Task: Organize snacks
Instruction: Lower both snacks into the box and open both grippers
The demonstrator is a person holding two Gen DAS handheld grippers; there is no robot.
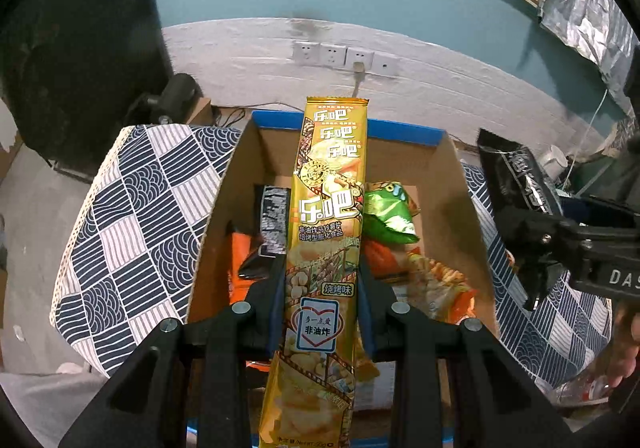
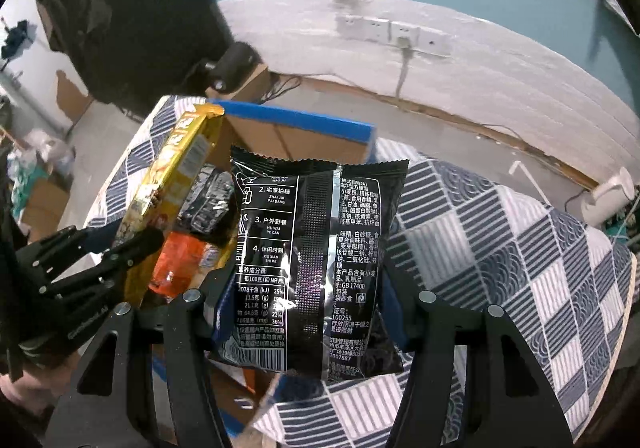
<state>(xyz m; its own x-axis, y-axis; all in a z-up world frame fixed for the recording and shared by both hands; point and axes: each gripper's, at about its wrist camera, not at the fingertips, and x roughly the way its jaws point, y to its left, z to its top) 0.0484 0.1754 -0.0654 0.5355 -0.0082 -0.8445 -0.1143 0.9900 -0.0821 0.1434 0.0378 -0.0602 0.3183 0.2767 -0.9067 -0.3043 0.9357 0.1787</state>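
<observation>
Cardboard is the target: the box [image 1: 224,208] with the blue-taped rim sits on the checked cloth [image 1: 132,208], and both packets need to go into it. On the left, the left gripper [image 1: 320,288] is clenched on a long yellow chip packet [image 1: 326,232], pinching it low so most of its length sticks out over the box. Lowering it flat along the box's length, not end-first, looks like the tidy way, since it is nearly as long as the box. Inside already lie a black packet [image 1: 274,220], an orange packet [image 1: 240,260], a green bag [image 1: 388,216] and a bag of twisted crisps [image 1: 436,284], so free floor shows mostly at the far end. On the right, the right gripper [image 2: 308,312] grasps a wide black packet [image 2: 316,260] by its sides, hanging over the box's near right edge and the cloth. It probably needs to move leftwards before release, or it may drop onto the rim. The two grippers are close together, so releasing one at a time seems safer.
</observation>
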